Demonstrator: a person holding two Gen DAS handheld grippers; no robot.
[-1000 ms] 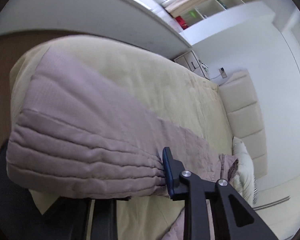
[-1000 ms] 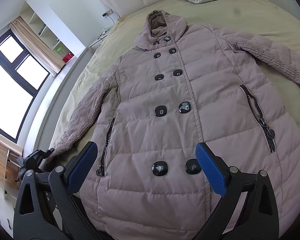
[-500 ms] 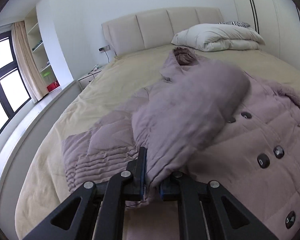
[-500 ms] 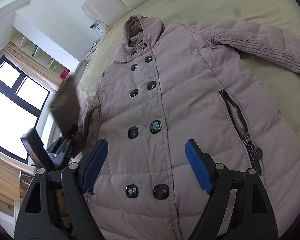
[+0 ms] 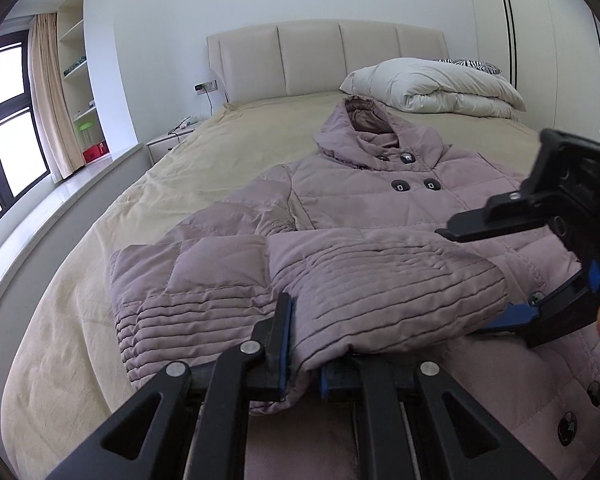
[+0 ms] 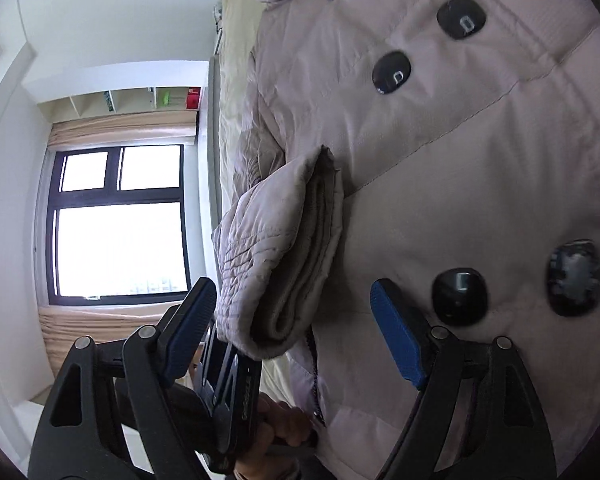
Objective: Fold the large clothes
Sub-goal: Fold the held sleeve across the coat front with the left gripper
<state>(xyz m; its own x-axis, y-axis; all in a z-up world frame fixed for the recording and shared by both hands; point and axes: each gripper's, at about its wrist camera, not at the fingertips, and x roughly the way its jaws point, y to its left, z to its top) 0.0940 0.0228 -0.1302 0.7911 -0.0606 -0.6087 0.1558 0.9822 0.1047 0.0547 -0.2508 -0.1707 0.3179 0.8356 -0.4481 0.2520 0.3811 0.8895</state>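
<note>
A mauve quilted hooded coat (image 5: 384, 196) with black buttons lies face up on the bed. Its left sleeve (image 5: 364, 284) is folded across the coat's front. My left gripper (image 5: 302, 354) is shut on the sleeve's edge near the cuff. My right gripper (image 6: 296, 330) is open, its jaws on either side of the sleeve cuff (image 6: 300, 248), close above the coat front (image 6: 480, 168). It also shows in the left wrist view (image 5: 500, 280) at the right, at the sleeve's end.
The bed's beige sheet (image 5: 204, 152) extends left of the coat. A folded white duvet (image 5: 432, 86) lies by the padded headboard (image 5: 324, 64). A window (image 6: 120, 220), curtains and shelves stand along the left wall.
My left gripper has carried the sleeve up and across and laid it over the coat front. My right gripper has swung down and turned close to the sleeve cuff.
</note>
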